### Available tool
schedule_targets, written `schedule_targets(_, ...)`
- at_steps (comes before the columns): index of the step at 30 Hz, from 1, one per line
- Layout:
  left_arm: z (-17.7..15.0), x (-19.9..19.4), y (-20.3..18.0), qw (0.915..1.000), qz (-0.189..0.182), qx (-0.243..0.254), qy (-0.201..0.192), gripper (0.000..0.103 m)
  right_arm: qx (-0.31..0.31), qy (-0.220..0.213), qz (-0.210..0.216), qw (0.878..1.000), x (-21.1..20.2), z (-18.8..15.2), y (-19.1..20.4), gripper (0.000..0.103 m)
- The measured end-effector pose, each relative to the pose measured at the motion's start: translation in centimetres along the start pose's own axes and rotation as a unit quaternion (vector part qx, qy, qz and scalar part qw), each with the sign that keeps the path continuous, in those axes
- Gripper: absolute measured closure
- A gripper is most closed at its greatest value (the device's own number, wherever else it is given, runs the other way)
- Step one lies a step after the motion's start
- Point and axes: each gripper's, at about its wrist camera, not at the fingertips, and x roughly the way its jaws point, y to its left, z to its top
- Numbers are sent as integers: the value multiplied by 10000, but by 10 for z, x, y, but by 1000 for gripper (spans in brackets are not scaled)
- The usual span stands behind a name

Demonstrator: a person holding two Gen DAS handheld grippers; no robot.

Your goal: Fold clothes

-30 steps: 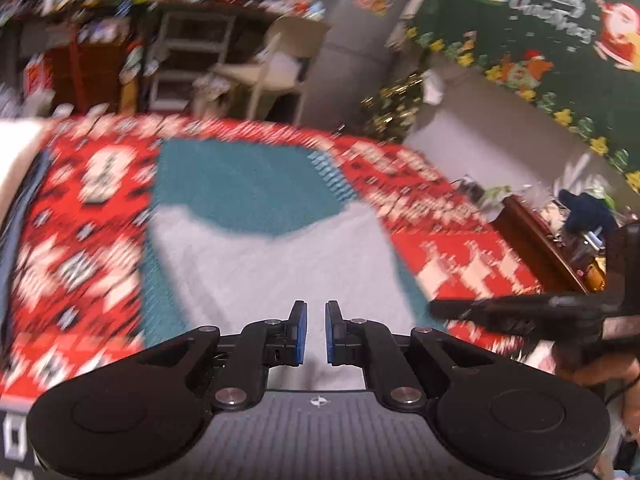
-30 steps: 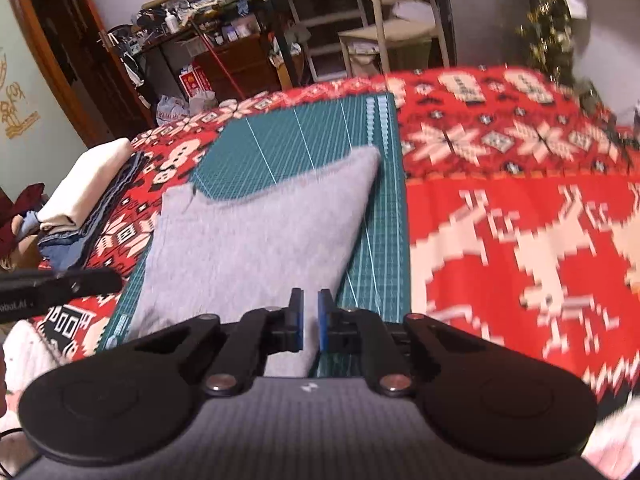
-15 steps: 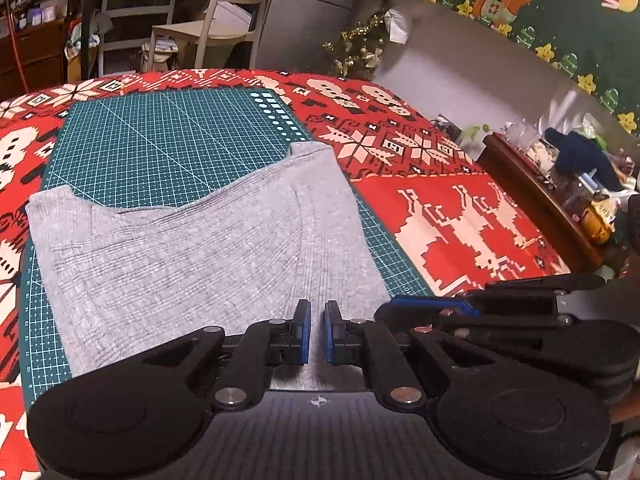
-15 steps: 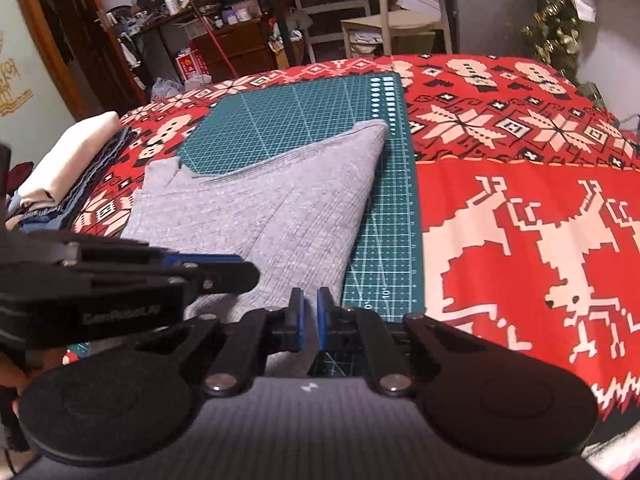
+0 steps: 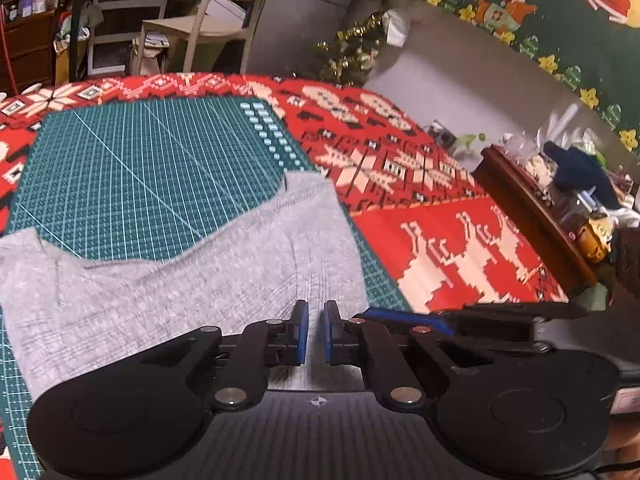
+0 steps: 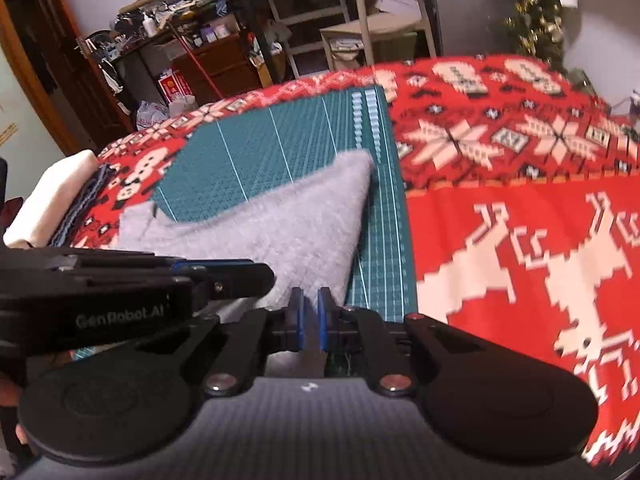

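Both fingers (image 5: 314,334) crowd garment's (image 5: 192,296) near edge.

Dim warm indoor light, motion blur, strong fisheye bending at edges.

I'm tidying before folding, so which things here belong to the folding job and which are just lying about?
Job:
grey garment
green cutting mat
left gripper
right gripper

Lying about:
folded clothes stack
beige chair
red patterned blanket

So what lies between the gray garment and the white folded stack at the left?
In the right wrist view, red patterned cloth lies between the gray garment and the white stack.
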Motion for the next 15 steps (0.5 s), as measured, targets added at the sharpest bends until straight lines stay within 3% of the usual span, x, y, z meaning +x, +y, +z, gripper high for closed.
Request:
schedule_targets(8,27,1,3,9997,-143,-60,-190,96,224,-279,23,9994,-4,19,-12,95)
schedule_targets(15,39,28,9,9999,-83,-63,36,96,257,-228,46,9994,23,35,-21,97)
